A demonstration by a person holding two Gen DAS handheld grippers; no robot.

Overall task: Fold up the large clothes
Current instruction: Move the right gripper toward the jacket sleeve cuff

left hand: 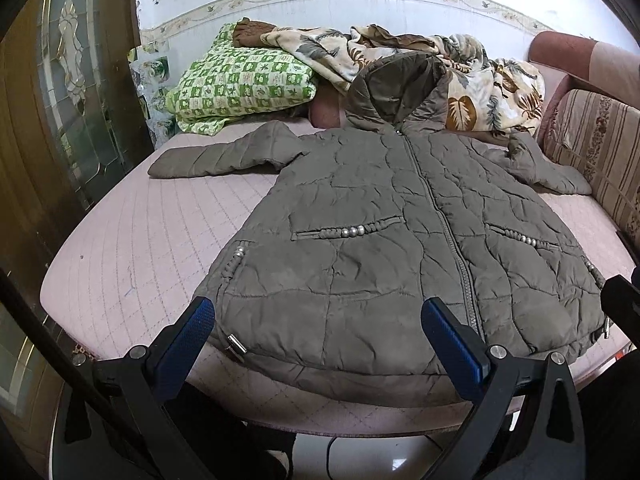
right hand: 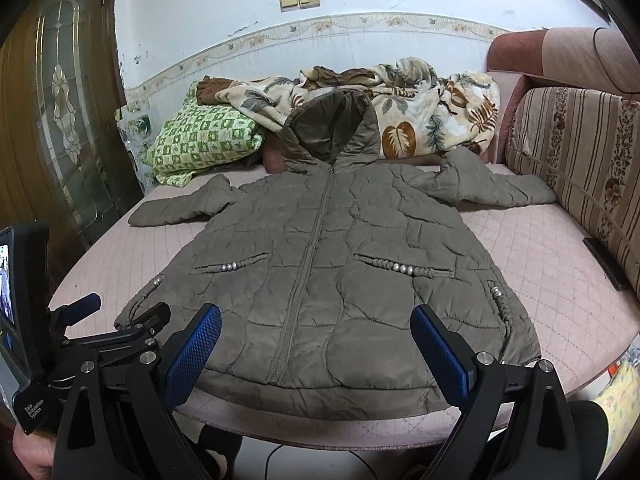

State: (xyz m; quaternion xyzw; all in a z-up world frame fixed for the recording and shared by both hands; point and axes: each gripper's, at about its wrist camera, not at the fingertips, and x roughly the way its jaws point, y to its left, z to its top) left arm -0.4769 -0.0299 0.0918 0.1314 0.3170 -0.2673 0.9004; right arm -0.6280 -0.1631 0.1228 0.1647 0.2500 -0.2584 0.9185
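Coat: the coat lies flat on the bed before me, front up, hem nearest me.
Hood: its hood leans up against the blanket at the far end.
Sleeves: I see one spread left, the other right (the right one reaching toward the backrest).
Pillow: the pillow sits far left, partly under the blanket.
Grippers: my left gripper and right gripper hang over the hem, left beside right, spread wide.
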